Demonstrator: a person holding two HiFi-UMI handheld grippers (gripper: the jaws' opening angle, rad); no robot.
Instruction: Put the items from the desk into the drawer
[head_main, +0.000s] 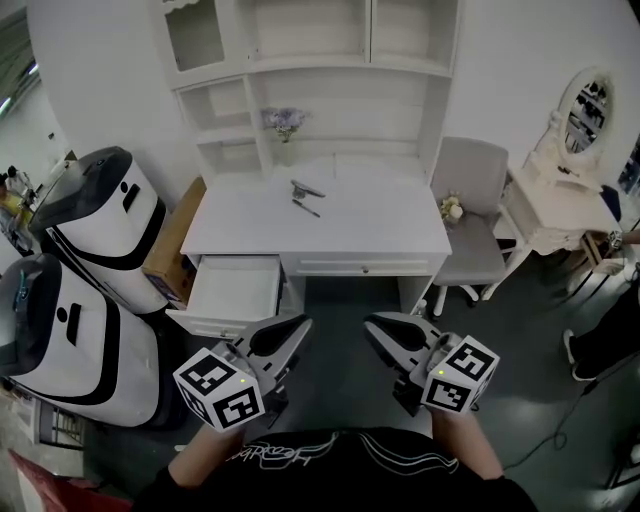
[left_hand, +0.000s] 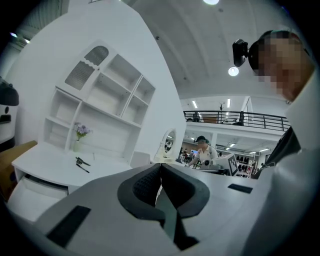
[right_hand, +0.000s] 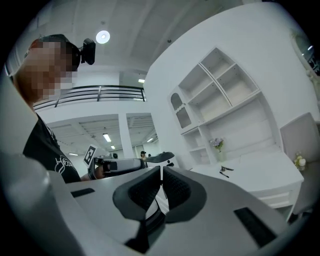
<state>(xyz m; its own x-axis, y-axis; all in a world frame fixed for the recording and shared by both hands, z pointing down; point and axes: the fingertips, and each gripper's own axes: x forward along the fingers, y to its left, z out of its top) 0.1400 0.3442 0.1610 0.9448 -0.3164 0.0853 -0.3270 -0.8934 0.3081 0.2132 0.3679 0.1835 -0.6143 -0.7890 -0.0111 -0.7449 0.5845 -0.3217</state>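
Note:
Two small dark items lie on the white desk (head_main: 350, 225): a clip-like tool (head_main: 306, 188) and a thin pen (head_main: 305, 208) just in front of it. Both also show far off as the tool (left_hand: 81, 161) and pen (left_hand: 82, 169), and again as the tool (right_hand: 226, 169) and pen (right_hand: 224, 174). The desk's left drawer (head_main: 236, 290) stands pulled out, and its inside looks bare. My left gripper (head_main: 296, 326) and right gripper (head_main: 374, 326) are held low near the person's body, well short of the desk. The left gripper (left_hand: 160, 166) and the right gripper (right_hand: 161, 170) each have pads touching with nothing between them.
A shelf hutch with a vase of purple flowers (head_main: 285, 125) rises behind the desk. Two big white-and-black cases (head_main: 95, 215) and a cardboard box (head_main: 178, 240) stand left of the drawer. A grey chair (head_main: 470, 205) and a vanity table with mirror (head_main: 560, 205) stand to the right.

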